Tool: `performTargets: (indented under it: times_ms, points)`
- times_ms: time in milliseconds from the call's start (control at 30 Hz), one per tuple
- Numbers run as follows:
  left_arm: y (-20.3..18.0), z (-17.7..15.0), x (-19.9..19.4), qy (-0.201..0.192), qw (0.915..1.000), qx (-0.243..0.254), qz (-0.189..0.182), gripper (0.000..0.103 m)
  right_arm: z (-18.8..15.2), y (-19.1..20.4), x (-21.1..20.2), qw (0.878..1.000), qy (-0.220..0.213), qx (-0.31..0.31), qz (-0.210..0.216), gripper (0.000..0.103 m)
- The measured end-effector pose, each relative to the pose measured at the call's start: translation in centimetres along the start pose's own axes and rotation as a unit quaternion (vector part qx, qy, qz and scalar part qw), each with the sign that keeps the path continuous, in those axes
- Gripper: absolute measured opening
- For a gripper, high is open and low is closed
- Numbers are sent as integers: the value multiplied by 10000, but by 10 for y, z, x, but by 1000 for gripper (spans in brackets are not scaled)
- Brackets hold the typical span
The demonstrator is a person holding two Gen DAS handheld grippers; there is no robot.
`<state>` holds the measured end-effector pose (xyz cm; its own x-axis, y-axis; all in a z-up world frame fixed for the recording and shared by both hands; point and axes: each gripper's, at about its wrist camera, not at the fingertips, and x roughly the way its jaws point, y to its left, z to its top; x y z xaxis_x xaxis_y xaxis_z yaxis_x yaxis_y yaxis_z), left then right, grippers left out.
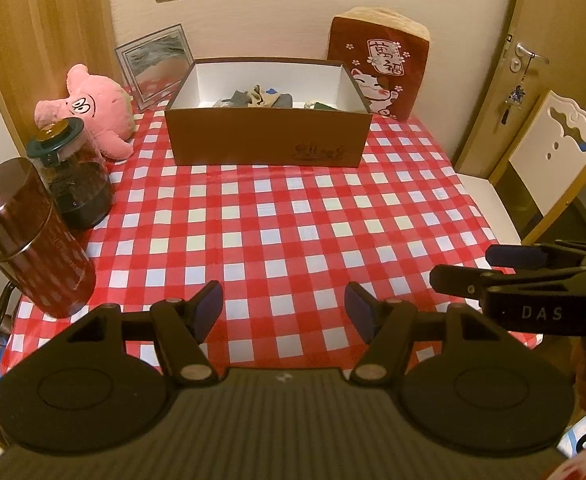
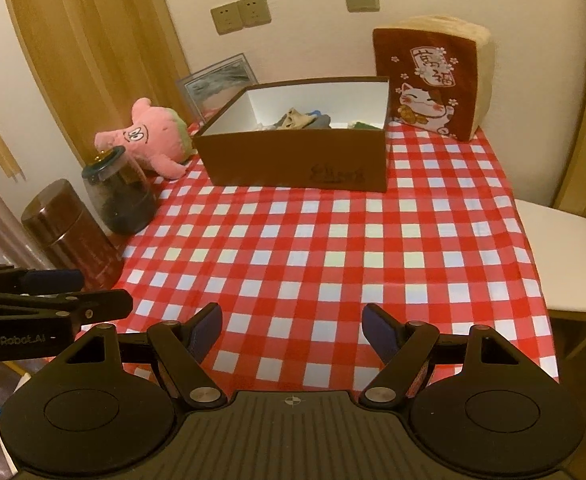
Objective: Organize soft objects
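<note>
With both the left tool (image 1: 284, 307) and the right tool (image 2: 292, 329) spread wide, holding nothing, low over the near worktop (image 1: 293, 216), reach for the pink plush pig (image 1: 93, 108) left of the box (image 1: 267, 136), pinching its body.

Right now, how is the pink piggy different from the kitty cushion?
The pink piggy lies flopped on the table's left side, beside the jar; the kitty cushion stands upright at the back right, by the box. The piggy is plain pink; the cushion is dark red with a white cat picture. The cushion looks bigger and blockier. Both are soft, and both sit outside the box.
</note>
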<state>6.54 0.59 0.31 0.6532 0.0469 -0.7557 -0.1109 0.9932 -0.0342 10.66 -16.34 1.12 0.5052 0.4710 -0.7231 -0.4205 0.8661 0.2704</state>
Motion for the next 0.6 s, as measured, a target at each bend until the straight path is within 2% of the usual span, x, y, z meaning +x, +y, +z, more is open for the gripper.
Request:
performTargets:
  times_ms: [600]
  points:
    - [-1,0,1,-1,10000,10,-15,65,0,0,0,10000,-5,-3,-10,77]
